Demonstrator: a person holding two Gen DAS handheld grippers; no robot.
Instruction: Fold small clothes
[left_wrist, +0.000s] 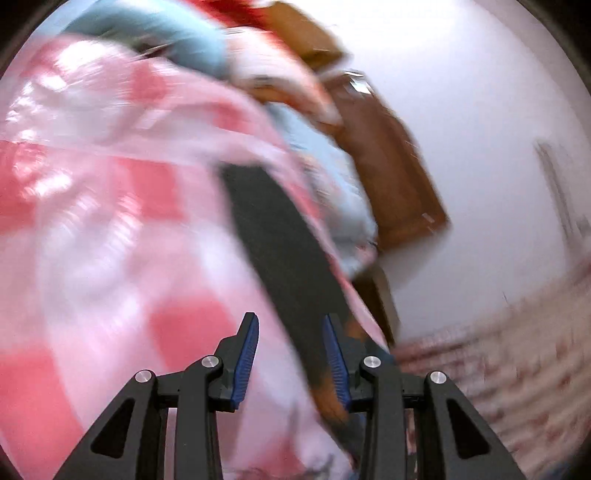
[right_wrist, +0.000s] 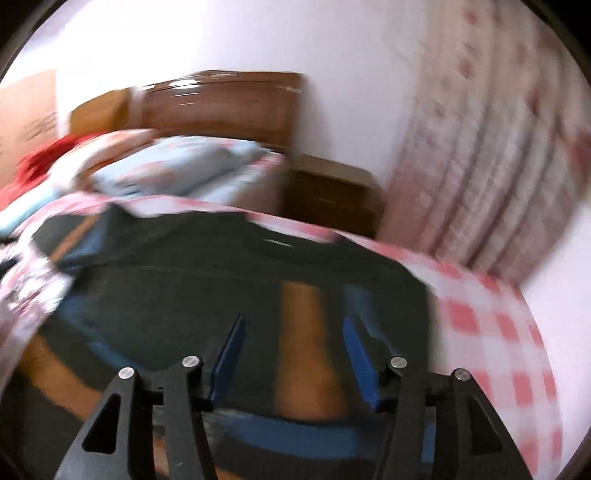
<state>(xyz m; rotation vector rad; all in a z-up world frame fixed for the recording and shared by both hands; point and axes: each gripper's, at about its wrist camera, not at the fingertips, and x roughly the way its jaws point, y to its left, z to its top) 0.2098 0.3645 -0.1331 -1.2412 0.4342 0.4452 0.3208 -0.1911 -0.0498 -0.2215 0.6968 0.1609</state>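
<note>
**Both hand-held grippers open over the dark garment on the bed**

We see the left hand-held gripper (left_wrist: 290, 354) with its blue-padded jaws spread apart and nothing pinched. A narrow strip of the dark charcoal garment with orange and blue stripes (left_wrist: 280, 251) runs up between the jaws, but neither pad appears to press on it.

The right hand-held gripper (right_wrist: 293, 354) is likewise open, jaws wide. The same dark striped garment (right_wrist: 229, 280) fills the space below and ahead of it, an orange band passing between the jaws. We cannot tell whether the pads touch the cloth.

The garment lies spread on the pink-and-white checked bedspread (right_wrist: 491, 332), near the bed's edge in the right view. Beyond it sit a pale blue pillow (right_wrist: 173, 166) and a red fabric heap (right_wrist: 48, 158), then the brown wooden headboard (right_wrist: 221, 107), a dark wooden nightstand (right_wrist: 332, 195) and a floral pink curtain (right_wrist: 480, 166). Both views are motion-blurred; edges and hems are hard to place.

Our judgement: the step in hand is taking hold for a fold.

- Slow down until the hem is readable.
- Seat each pad pair on a single edge of the garment only, clear of the bedspread.
- Close both sides at matching points, so the fold lands square.
</note>
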